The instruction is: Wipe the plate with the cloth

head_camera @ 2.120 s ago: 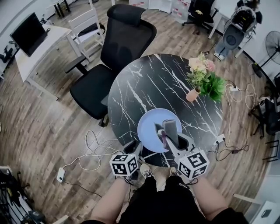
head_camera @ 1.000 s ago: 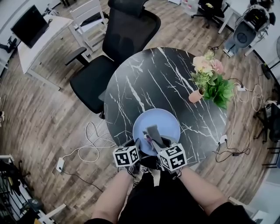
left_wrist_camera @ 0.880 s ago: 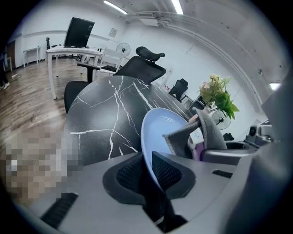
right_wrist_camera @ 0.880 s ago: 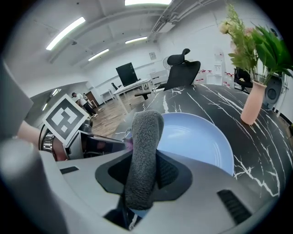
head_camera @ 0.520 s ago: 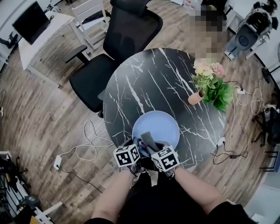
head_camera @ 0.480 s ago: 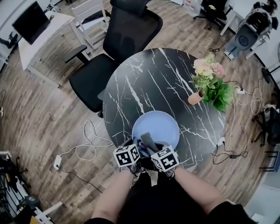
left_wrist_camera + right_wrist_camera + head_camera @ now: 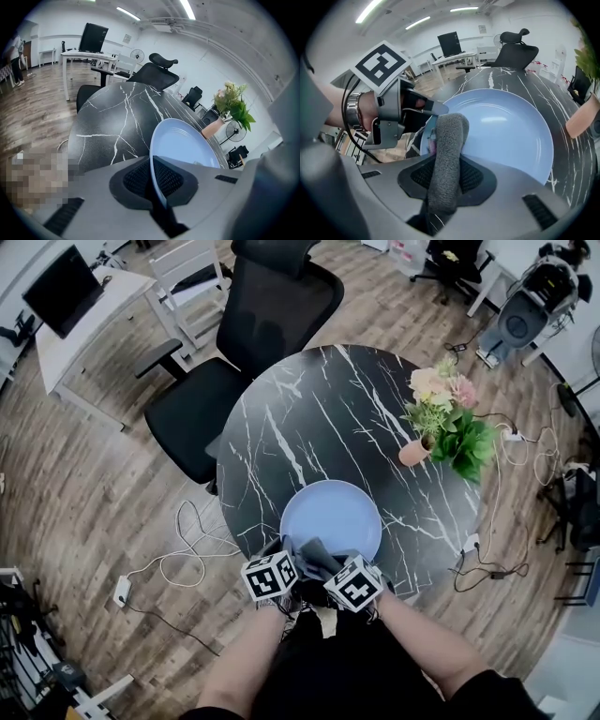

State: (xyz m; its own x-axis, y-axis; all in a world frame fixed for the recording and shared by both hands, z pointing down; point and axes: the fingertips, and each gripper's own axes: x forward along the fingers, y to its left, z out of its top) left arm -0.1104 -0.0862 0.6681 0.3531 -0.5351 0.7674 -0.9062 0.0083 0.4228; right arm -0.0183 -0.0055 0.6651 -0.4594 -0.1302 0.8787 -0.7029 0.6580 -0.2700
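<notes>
A pale blue plate (image 7: 333,514) lies at the near edge of the round black marble table (image 7: 309,418). My left gripper (image 7: 286,549) has the plate's near-left rim (image 7: 157,187) between its pads, and its jaws are closing on it. The plate (image 7: 185,143) stands edge-on in the left gripper view. My right gripper (image 7: 321,561) is shut on a folded grey cloth (image 7: 447,150), which hangs over the plate's near rim (image 7: 506,126). The cloth (image 7: 314,552) sits right beside the left gripper (image 7: 431,108).
A pink pot of flowers and green leaves (image 7: 441,418) stands at the table's right edge. A black office chair (image 7: 258,324) is behind the table, and a white desk with a monitor (image 7: 66,310) is far left. Cables (image 7: 178,559) lie on the wooden floor.
My right gripper has drawn the cloth back from the plate's middle to its near rim and sunk lower. The left gripper has stayed at the near-left rim.
</notes>
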